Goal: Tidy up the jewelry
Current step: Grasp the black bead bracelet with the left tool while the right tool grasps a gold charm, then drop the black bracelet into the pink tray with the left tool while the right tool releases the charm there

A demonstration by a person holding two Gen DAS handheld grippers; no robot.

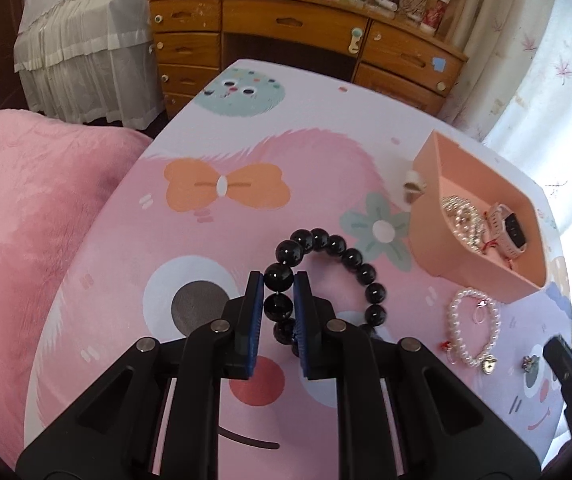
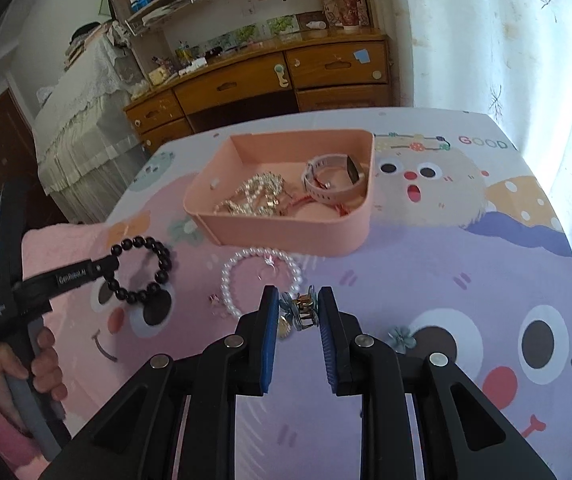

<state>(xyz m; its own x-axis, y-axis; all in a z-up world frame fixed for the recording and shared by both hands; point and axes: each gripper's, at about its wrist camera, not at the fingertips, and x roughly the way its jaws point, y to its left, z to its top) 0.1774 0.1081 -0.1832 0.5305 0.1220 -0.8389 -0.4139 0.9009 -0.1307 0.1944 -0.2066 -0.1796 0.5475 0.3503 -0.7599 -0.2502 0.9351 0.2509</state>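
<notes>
My left gripper is shut on a black bead bracelet and holds it above the table; it also shows in the right wrist view. A pink tray holds a pink watch and a pile of pearl and gold chains; the tray also shows in the left wrist view. A white pearl bracelet lies in front of the tray. My right gripper is open around a small blue flower clip with gold parts on the table.
The table has a pink and lilac cartoon cloth. A small blue flower piece lies right of my right gripper and a tiny charm lies to its left. A wooden desk and a pink bed cover stand beyond.
</notes>
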